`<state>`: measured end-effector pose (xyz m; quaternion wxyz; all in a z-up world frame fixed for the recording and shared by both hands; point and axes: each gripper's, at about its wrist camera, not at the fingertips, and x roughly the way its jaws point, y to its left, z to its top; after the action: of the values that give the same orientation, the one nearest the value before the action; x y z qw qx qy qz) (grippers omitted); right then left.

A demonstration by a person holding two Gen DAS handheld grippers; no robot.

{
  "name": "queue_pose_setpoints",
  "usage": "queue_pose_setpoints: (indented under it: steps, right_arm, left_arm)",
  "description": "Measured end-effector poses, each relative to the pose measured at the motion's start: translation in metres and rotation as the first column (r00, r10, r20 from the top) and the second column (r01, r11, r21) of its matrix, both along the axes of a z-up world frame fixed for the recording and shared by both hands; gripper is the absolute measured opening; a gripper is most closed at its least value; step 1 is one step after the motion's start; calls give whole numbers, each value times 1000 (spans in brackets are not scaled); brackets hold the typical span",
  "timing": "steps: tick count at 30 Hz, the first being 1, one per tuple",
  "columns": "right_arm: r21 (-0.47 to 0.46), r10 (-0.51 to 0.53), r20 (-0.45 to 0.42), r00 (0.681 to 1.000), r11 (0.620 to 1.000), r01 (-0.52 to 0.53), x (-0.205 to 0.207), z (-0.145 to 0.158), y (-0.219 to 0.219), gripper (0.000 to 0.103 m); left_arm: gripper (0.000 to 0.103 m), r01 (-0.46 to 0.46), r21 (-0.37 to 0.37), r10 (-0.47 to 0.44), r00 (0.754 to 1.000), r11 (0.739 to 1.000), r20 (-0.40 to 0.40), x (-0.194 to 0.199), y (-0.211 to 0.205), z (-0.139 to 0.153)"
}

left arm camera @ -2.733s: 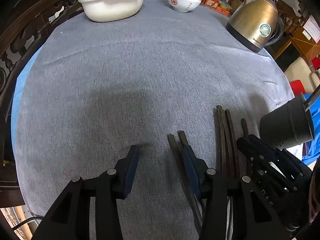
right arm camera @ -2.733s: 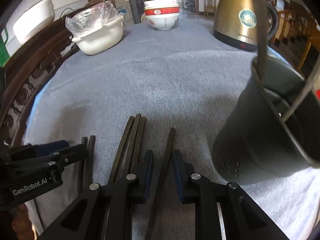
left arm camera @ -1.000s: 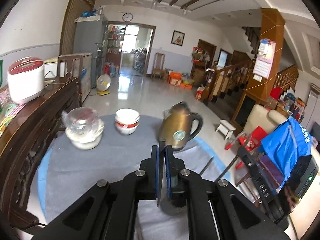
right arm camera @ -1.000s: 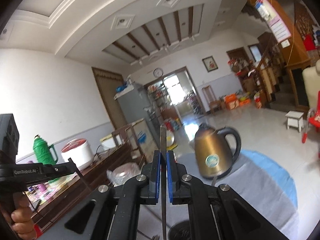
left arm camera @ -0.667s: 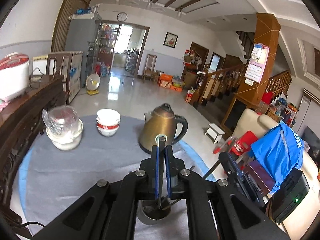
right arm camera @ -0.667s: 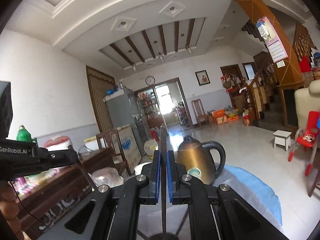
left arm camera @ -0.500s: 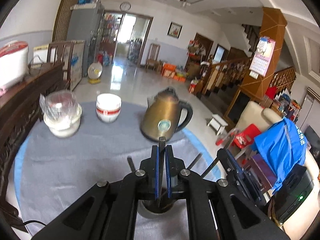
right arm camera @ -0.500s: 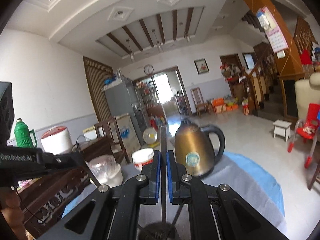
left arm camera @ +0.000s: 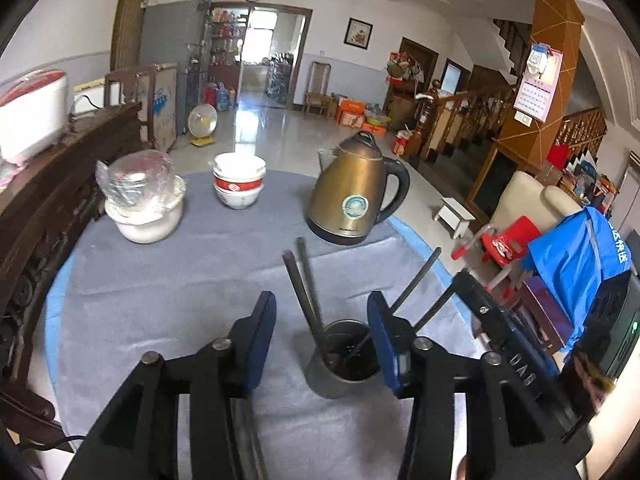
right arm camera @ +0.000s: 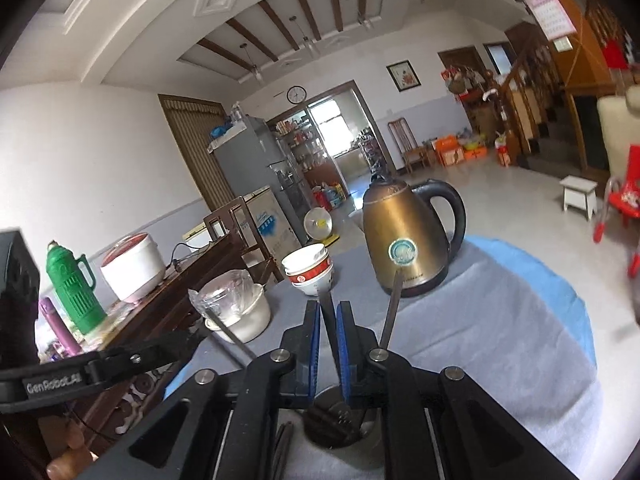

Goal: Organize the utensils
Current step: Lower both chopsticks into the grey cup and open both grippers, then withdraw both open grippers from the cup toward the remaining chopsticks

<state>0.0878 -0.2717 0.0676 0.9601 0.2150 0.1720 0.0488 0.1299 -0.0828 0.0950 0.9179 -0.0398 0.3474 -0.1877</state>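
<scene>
Chopsticks stand in a holder on the grey tablecloth. The left gripper is opening, empty; the right gripper is easing apart around one chopstick.

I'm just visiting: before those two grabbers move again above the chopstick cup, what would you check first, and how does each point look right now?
1. Utensil cup upright on the table: ok.
2. Left gripper jaws opening, nothing between them: ok.
3. Chopsticks lean inside the cup: ok.
4. Right gripper has released its chopstick: not ok, it stands between near-closed pads.
5. That chopstick's tip in the cup: cannot tell.
6. Kettle apart from the cup: ok.
</scene>
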Motion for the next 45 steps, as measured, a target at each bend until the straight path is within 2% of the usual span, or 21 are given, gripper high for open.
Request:
queue_pose_setpoints:
  steps: [3, 5, 9, 13, 15, 18, 21, 25, 29, 30, 31, 33, 37, 39, 45]
  right_arm:
    - [27, -6, 14, 1000, 1000, 6, -14, 2, -6, 12]
    - [55, -15, 26, 1000, 998, 13, -29, 3, -13, 15]
    - [74, -39, 36, 999, 997, 36, -62, 3, -25, 29]
    - [64, -77, 40, 996, 995, 74, -95, 4, -36, 30]
    - [62, -89, 35, 995, 994, 87, -109, 4, -43, 30]
    - [43, -110, 21, 994, 993, 109, -119, 4, -49, 30]
    - [26, -127, -3, 992, 992, 127, -121, 3, -55, 30]
    - [11, -156, -27, 987, 988, 157, -114, 3, -61, 30]
    - [-19, -205, -28, 978, 979, 204, -113, 8, -65, 32]
    - [-30, -229, -23, 973, 973, 229, -116, 11, -66, 37]
    - [-40, -259, -16, 966, 965, 258, -121, 15, -67, 50]
    - [-57, -307, 5, 952, 950, 307, -132, 23, -66, 64]
    - [-152, -421, 20, 907, 895, 419, -164, 45, -53, 62]
    - [-160, -439, 11, 898, 886, 435, -181, 52, -47, 62]
    - [-268, -466, -39, 884, 857, 440, -232, 50, -16, 63]
  left_arm:
    - [56, -12, 19, 12, 1000, 1000, 10, -13, 11, 2]
    - [57, -20, 27, 20, 1000, 999, 16, -23, 18, 2]
    - [60, -21, 52, 19, 999, 998, 42, -46, 26, 6]
    - [68, -6, 106, -5, 995, 994, 104, -72, 22, 10]
    - [73, 1, 158, -24, 990, 987, 142, -87, 17, 8]
    - [75, 27, 210, -60, 987, 977, 150, -98, 10, 1]
    - [79, 76, 219, -110, 983, 973, 145, -100, 4, -7]
    - [80, 142, 209, -170, 978, 967, 121, -87, -5, -13]
    - [82, 204, 231, -241, 960, 951, 146, -76, -17, -14]
    - [83, 231, 227, -269, 950, 946, 156, -72, -20, -13]
    - [84, 250, 221, -289, 944, 943, 161, -70, -22, -12]
    - [84, 290, 204, -325, 931, 935, 167, -66, -25, -11]
    - [86, 313, 151, -338, 920, 938, 196, -67, -25, -9]
    - [91, 310, 134, -333, 919, 941, 210, -70, -22, -12]
    - [92, 269, 181, -306, 926, 946, 223, -81, -27, -22]
